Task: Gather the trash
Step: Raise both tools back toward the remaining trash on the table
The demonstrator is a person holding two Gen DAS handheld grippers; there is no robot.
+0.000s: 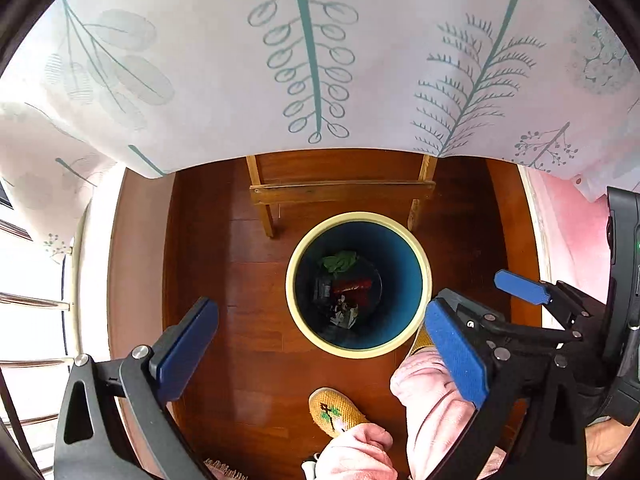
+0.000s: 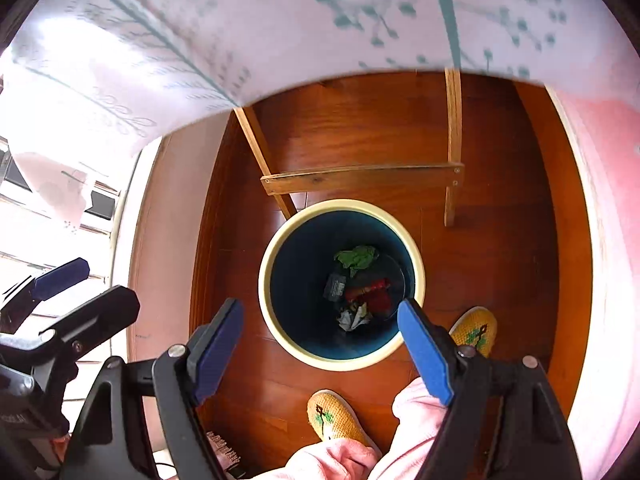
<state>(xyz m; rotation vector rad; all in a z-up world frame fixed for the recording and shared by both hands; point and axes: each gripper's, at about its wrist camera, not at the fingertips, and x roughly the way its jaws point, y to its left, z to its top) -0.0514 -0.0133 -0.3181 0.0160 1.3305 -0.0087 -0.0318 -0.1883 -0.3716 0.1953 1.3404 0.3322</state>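
Note:
A round bin with a cream rim and blue inside stands on the wooden floor below both grippers; in the right wrist view its rim shows too. Inside lie green crumpled trash, a red wrapper, a dark packet and crumpled grey paper; the same trash shows in the right wrist view. My left gripper is open and empty above the bin's near edge. My right gripper is open and empty above the bin; it also shows at the right of the left wrist view.
A table with a leaf-print cloth overhangs just behind the bin, with its wooden legs and crossbar. The person's yellow slippers and pink trouser legs stand in front of the bin. A pink wall is at the right.

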